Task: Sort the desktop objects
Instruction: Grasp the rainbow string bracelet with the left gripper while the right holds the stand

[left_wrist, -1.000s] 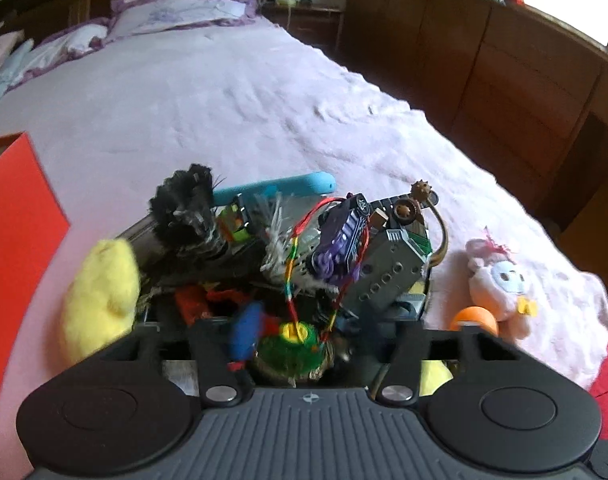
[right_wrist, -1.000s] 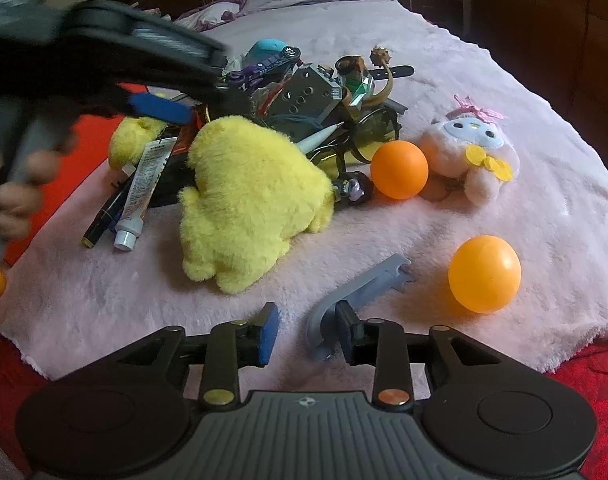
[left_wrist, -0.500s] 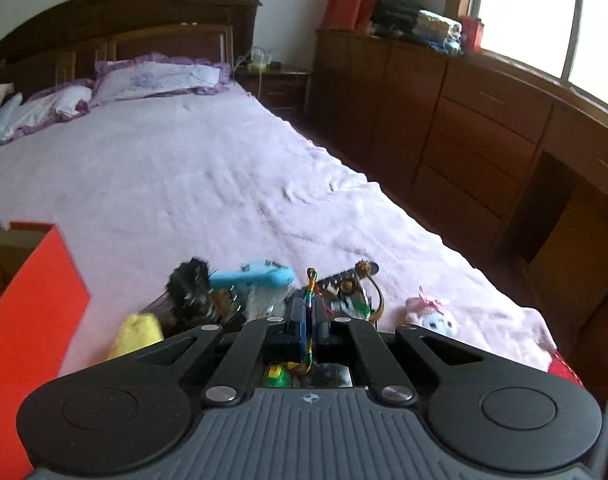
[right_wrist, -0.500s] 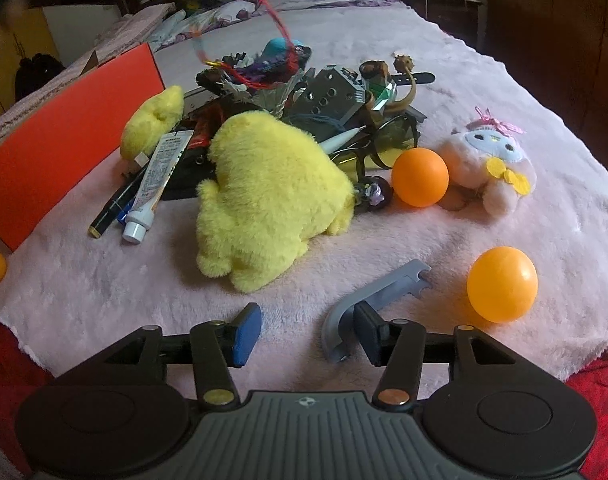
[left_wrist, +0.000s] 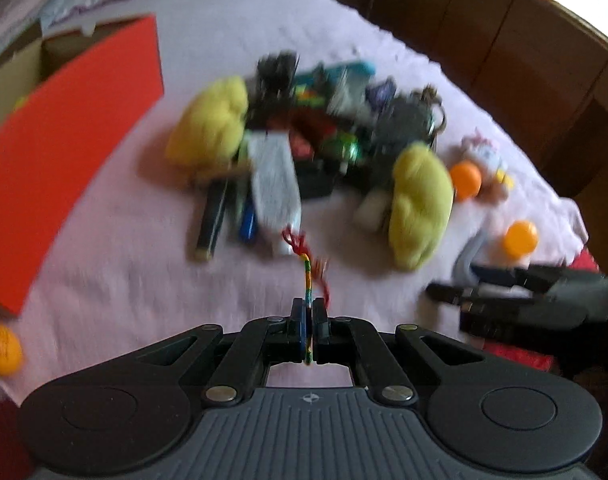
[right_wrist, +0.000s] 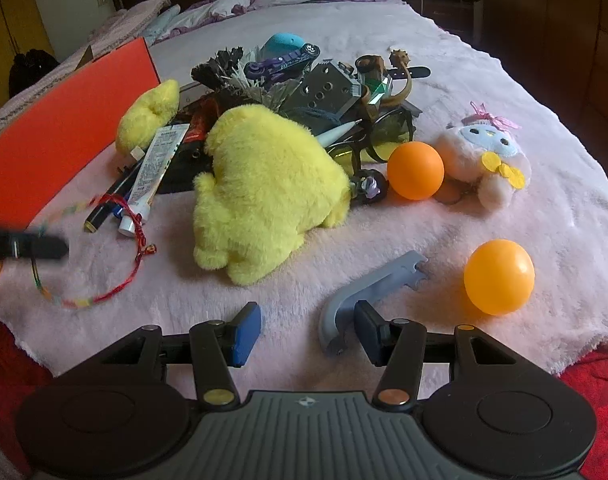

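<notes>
carrying the braided cord out of the pile, toward the red box

my left gripper (left_wrist: 309, 316) is pinching the rainbow-and-red cord (left_wrist: 307, 280) flat between pressed-together pads, so its loop is dangling at the right-wrist view's lower left (right_wrist: 104, 296), below the red box (right_wrist: 64, 136) at left. my right gripper (right_wrist: 304, 332) is waiting with fingers spread around nothing, the grey clip (right_wrist: 368, 288) just beside its right pad, likely next.
</notes>
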The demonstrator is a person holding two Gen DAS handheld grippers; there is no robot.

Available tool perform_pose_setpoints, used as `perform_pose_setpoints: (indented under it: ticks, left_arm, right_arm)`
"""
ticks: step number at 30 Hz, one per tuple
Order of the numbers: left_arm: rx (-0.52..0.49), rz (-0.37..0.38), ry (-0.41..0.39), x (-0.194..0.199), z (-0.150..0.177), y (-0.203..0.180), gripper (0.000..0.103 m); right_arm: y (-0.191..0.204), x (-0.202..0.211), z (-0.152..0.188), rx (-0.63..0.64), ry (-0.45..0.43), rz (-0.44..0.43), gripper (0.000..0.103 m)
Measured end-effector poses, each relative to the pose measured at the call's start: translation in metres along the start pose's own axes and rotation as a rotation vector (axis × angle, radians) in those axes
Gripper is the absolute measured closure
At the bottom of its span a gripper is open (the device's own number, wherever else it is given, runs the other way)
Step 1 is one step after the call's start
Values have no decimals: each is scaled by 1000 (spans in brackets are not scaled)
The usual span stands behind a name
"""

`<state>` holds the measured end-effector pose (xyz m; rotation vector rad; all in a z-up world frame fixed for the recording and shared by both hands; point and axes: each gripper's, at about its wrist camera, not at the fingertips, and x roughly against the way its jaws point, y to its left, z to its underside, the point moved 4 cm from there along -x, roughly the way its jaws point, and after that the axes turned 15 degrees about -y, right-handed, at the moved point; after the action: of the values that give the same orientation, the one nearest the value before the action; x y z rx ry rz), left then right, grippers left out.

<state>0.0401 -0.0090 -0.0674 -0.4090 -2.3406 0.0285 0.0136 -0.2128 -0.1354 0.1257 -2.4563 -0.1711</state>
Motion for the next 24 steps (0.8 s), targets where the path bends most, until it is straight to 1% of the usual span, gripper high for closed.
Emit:
perform_pose_setpoints:
  ticks: [2,3,4,5,7,9,12,15,17,19,23,24]
  left_arm:
    - [-7,-5,9,0,6,3,97]
    - [-11,-7,11,-1,7,5,93]
    - [-7,-10,7,0,7,6,86]
    - [-3,-14,3,0,7,8,82]
    - [8,-26,-6,-4,8,12,68]
    - [23,-37,0,-8,11,16,64]
    - [63,-39,22,-13,17,22,64]
    - [79,-46,24,-12,21,28,64]
    - [79,-50,17,-10,22,30,71]
    - [52,-50,12,-7,22,30,83]
    - [32,-34,9,-4,25,28,85]
    - [30,-31,7,-4,25,27,87]
  right_arm:
    - [1,1,0,-8,10,6,48]
    - [0,2,-1,-20,13,9,50]
    - [-2,2,-2,-40,15,13,52]
    - [-4,6,-4,-64,17,14,53]
    - [-10,11,-7,-131,18,15,54]
    - [-17,15,-10,-184,18,17,54]
    - [-23,14,-14,-218,30,39,54]
    - [-27,8,-16,-243,51,64,54]
    - [-28,2,-16,-259,66,76,54]
    - [-28,-6,-16,-267,80,85,53]
    - [-22,-9,-14,-236,87,100,52]
    - [-22,-9,-13,-234,85,102,52]
